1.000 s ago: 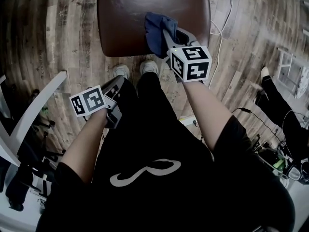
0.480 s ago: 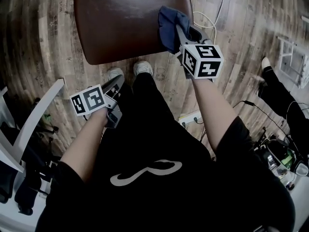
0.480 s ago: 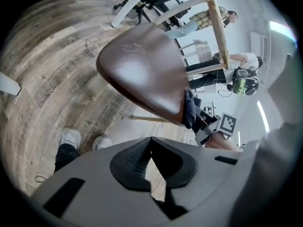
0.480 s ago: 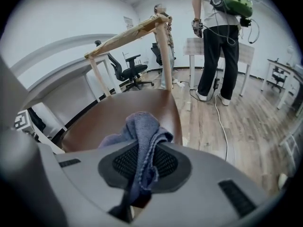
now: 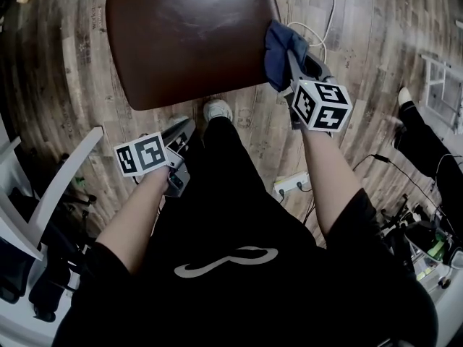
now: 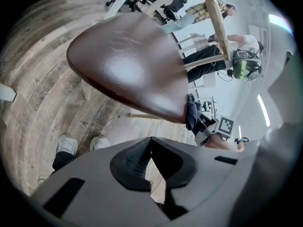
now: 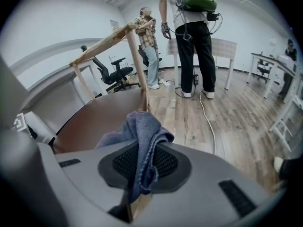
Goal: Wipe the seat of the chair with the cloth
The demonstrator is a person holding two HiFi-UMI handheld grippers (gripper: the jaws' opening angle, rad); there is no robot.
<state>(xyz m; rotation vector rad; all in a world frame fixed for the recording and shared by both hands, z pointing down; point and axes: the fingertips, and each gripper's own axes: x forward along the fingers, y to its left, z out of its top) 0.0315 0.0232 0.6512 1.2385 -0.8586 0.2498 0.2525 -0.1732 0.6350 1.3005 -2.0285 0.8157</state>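
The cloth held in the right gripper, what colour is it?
Dusty blue, plain with no pattern. The cloth shows best in the right gripper view.

Dark brown chair seat (image 5: 188, 38), dusky blue cloth (image 5: 277, 45), grey-brown floor (image 5: 65, 63)
The chair seat is glossy, with a fine leather grain and pale sheen; the floor shows streaky wood-grain planks. The left gripper (image 5: 181, 130) and right gripper (image 5: 296, 62) are grey with black ribbed pads (image 7: 166, 163), their cubes (image 5: 322, 105) white with black square markers. The person's top (image 5: 239, 280) is black with a white loop mark; the shoes (image 5: 217, 110) are white.
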